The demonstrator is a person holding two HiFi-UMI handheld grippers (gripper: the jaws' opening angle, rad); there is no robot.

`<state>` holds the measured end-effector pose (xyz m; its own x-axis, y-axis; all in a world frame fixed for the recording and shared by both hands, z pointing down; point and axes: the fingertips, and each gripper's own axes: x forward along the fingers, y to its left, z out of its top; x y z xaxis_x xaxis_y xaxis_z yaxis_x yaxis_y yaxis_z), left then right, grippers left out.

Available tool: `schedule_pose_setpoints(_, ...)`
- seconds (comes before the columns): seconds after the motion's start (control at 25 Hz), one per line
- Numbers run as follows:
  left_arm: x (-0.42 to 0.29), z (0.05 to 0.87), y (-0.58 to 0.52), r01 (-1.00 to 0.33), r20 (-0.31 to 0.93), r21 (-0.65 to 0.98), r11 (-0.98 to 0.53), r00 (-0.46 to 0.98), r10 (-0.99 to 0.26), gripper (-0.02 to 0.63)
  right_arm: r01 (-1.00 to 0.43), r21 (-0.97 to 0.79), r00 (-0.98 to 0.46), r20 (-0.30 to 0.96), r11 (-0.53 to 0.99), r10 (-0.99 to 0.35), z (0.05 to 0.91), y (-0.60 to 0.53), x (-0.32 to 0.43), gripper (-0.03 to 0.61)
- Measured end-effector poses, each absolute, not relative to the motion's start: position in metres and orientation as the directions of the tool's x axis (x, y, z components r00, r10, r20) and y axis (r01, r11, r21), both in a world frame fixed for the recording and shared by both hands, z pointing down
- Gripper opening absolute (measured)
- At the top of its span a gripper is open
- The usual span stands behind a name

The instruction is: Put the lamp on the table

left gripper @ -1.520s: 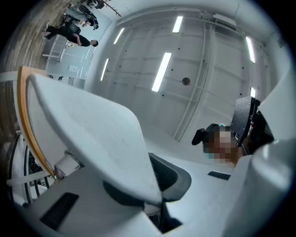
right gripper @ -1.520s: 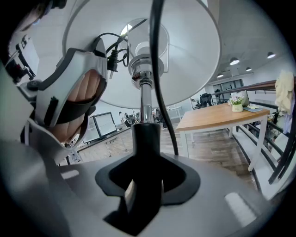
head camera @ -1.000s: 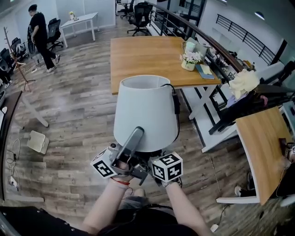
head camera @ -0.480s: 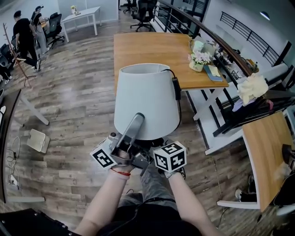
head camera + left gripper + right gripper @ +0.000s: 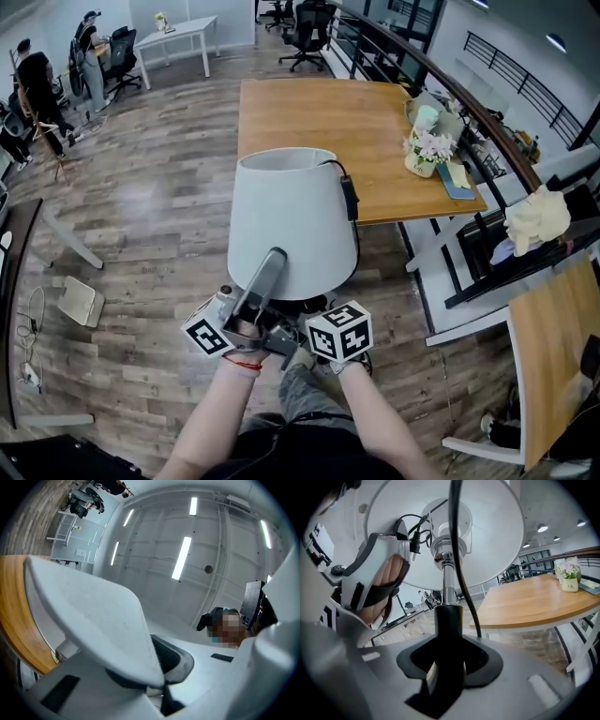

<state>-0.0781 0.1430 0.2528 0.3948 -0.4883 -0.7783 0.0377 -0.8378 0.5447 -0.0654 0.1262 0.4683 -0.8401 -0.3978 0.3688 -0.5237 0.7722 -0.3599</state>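
Observation:
The lamp, with a white cone shade [image 5: 291, 220] and a black cord with a switch [image 5: 349, 199], is held upright in the air before the near edge of the wooden table [image 5: 319, 122]. My left gripper [image 5: 265, 277] is shut on the shade's lower rim; one finger lies up the outside of the shade [image 5: 89, 620]. My right gripper [image 5: 445, 667] is shut on the lamp's stem [image 5: 449, 588] under the shade [image 5: 487, 531]. In the head view only its marker cube [image 5: 339, 330] shows. The lamp's base is hidden.
A flower vase [image 5: 427, 150] and books lie at the table's right edge. A railing runs behind it. Another wooden desk [image 5: 553, 347] stands at the right and a white box [image 5: 77, 300] lies on the wood floor. A person [image 5: 37, 80] and office chairs are far left.
The lamp and both grippers have come closer to the wooden table, with the same hold. The person in the background has walked off to the left.

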Motion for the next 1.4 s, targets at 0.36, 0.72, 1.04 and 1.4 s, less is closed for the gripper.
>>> schedule_pose_setpoints(0.36,-0.082,0.263,0.044,0.015,-0.739,0.579,-0.815,0.432,-0.517,0.022,-0.506,-0.385,-0.851,0.366,0.772,-0.376,0.476,0.036,-0.075,0.156)
schedule_pose_setpoints(0.72,-0.089,0.262,-0.034,0.012,-0.752,0.57,-0.821,0.41,-0.516,0.025,-0.499,-0.379,-0.854,0.37,0.779,-0.367,0.479,-0.04,-0.077,0.156)
schedule_pose_setpoints(1.04,-0.092,0.266,-0.074,0.007,-0.732,0.599,-0.801,0.41,-0.544,0.026,-0.498,-0.403,-0.855,0.376,0.768,-0.357,0.485,-0.072,-0.081,0.156)
schedule_pose_setpoints(1.4,-0.089,0.281,-0.142,0.066,-0.711,0.632,-0.772,0.444,-0.544,0.025,-0.539,-0.417,-0.834,0.386,0.731,-0.395,0.499,-0.135,-0.079,0.156)
